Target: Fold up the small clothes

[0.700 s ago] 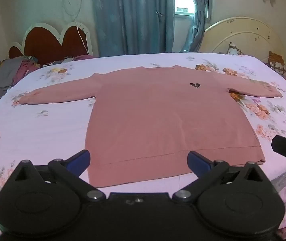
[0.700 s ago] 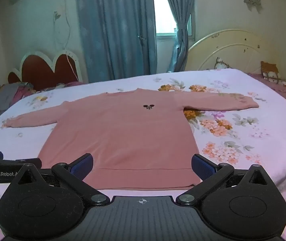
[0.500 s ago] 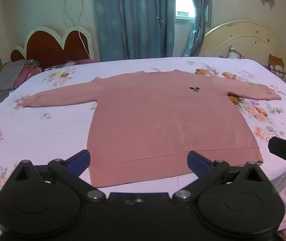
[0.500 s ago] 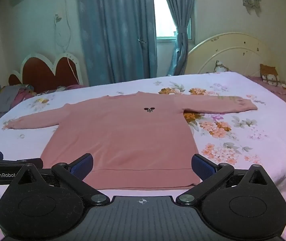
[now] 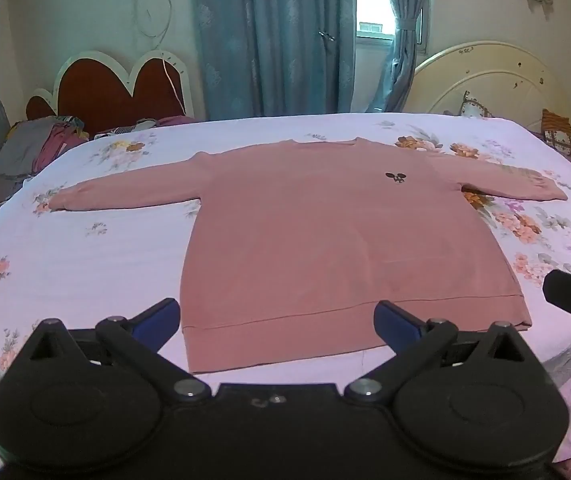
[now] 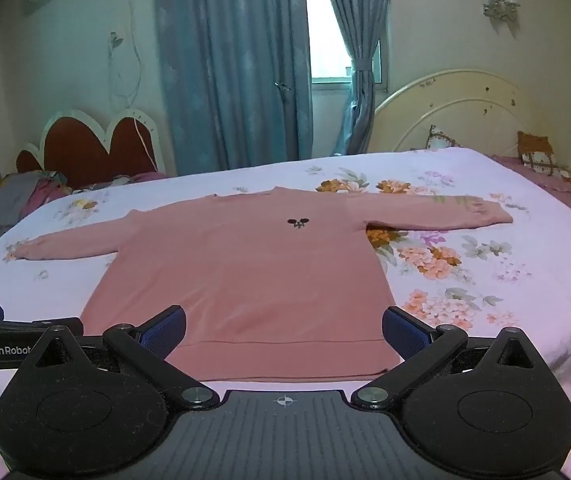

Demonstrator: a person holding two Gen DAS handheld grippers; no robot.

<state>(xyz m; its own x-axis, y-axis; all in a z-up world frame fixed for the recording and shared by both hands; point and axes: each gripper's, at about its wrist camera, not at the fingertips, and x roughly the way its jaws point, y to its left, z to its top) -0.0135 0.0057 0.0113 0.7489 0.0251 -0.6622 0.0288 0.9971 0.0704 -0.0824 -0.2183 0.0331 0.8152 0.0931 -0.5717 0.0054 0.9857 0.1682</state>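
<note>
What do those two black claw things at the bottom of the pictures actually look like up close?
Each is a matte black plastic tool. The left gripper and right gripper both have two round black housings with silver pivot screws, angled black link arms, and fingers tipped with dark blue ribbed pads. The right one has a grey ribbed plate with a white crosshair mark. White "GenRobot" lettering shows on the left one's side.

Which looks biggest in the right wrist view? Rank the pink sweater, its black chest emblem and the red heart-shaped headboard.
1. pink sweater, by far the largest.
2. red heart-shaped headboard, though it stands farther from the camera, so its real size is unsure.
3. black chest emblem, tiny.
</note>
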